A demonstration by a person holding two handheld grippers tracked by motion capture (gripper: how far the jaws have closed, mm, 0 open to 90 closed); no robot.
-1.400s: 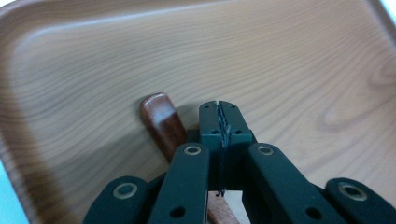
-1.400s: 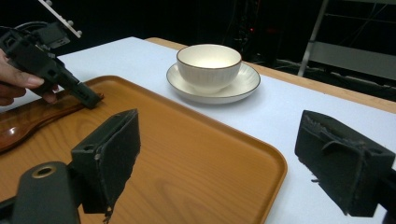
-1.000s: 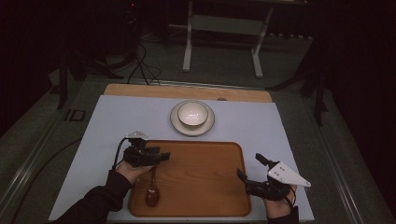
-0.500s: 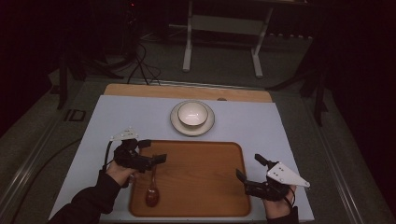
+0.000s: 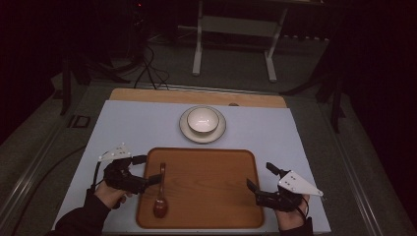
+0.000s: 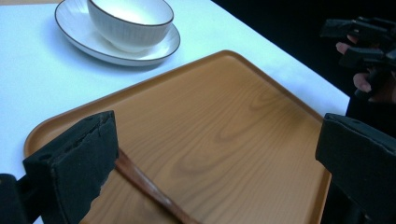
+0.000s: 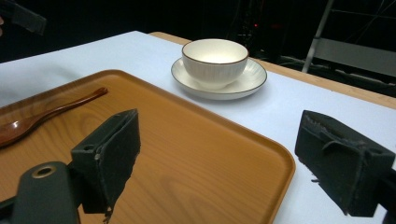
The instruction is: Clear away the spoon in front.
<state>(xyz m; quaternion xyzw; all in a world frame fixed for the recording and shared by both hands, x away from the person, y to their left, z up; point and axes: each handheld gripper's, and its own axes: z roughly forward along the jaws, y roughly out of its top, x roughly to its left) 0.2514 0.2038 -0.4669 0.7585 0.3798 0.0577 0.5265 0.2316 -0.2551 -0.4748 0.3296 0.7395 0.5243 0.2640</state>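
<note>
A dark brown wooden spoon lies on the left part of the wooden tray, bowl end nearest the person. My left gripper stands open at the tray's left rim, its tips just short of the spoon handle. In the left gripper view, the left gripper has that handle low beside its left jaw, with nothing gripped. My right gripper stands open over the tray's right edge with nothing in it. From the right gripper, the spoon lies far left.
A white bowl sits on a white saucer just beyond the tray, on the pale blue table cover. A strip of bare wood runs along the table's far edge. Dark floor, cables and a stand lie beyond.
My left gripper has drawn back to the left and toward the person, uncovering the spoon handle. The spoon lies where it was. The right gripper has stayed put.
</note>
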